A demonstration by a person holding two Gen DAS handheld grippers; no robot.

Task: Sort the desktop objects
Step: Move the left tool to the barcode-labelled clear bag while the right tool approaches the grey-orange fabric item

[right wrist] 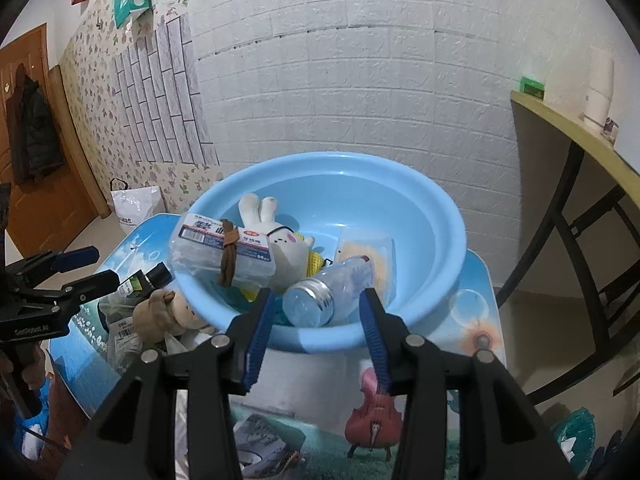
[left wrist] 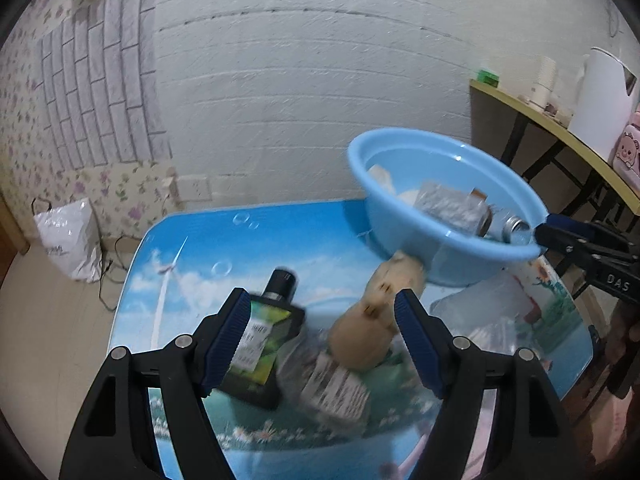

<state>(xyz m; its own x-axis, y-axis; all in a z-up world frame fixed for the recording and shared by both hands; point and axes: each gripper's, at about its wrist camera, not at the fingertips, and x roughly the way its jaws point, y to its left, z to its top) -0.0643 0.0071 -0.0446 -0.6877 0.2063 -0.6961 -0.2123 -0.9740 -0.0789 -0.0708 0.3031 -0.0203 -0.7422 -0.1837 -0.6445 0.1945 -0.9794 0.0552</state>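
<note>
My left gripper (left wrist: 322, 320) hangs spread and empty above the soft tan plush bear (left wrist: 372, 320) lying at five o'clock below the pale-blue plastic basin (left wrist: 460, 252), light and squashy, so I judge its plump belly the best hold.

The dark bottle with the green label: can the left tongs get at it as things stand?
Probably yes. The left tongs are open, with the dark bottle lying on the table just behind the left pad; only the tan plush toy crowds the right side.
</note>
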